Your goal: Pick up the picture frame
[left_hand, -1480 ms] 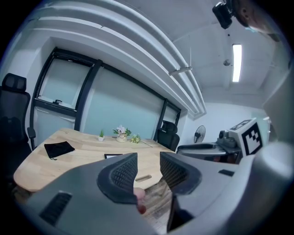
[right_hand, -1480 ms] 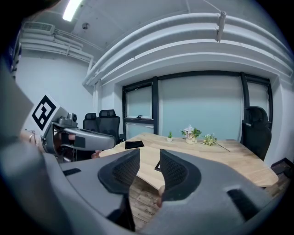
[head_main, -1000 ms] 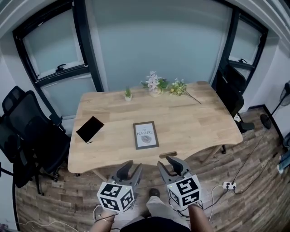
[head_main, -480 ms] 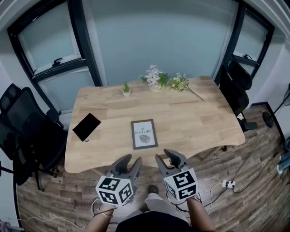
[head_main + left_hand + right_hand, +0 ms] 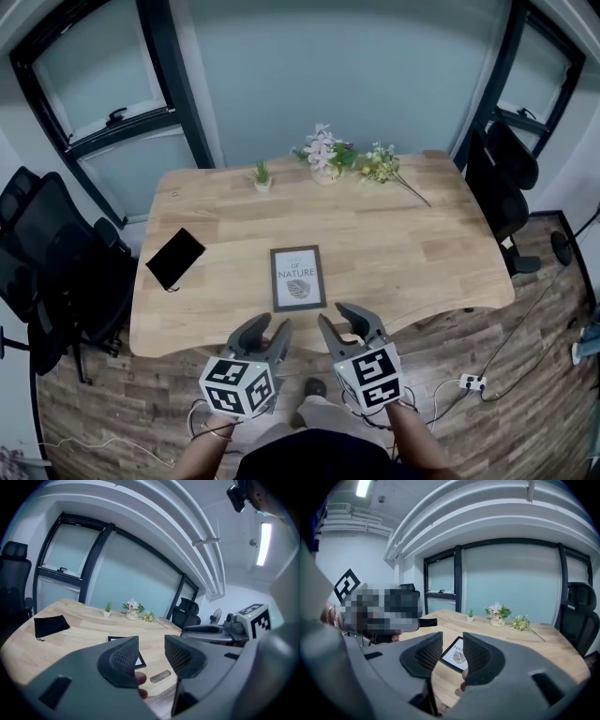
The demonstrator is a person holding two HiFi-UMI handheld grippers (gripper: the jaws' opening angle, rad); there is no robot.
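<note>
The picture frame (image 5: 298, 277), dark-edged with a white leaf print, lies flat near the front middle of the wooden table (image 5: 403, 244). It also shows beyond the jaws in the right gripper view (image 5: 456, 655) and partly behind the left jaw in the left gripper view (image 5: 139, 659). My left gripper (image 5: 266, 336) hangs just before the table's front edge, left of the frame, its jaws opening with nothing between them. My right gripper (image 5: 343, 322) stands beside it, open and empty, just short of the frame.
A black pouch (image 5: 170, 258) lies at the table's left. A small potted plant (image 5: 262, 175), a vase of flowers (image 5: 322, 159) and a loose flower sprig (image 5: 386, 169) stand along the back edge. Black office chairs (image 5: 47, 262) flank both sides. A power strip (image 5: 468, 382) lies on the floor.
Both grippers have moved forward toward the table's front edge and the frame. The head view has shifted, so the table sits lower and nearer.
</note>
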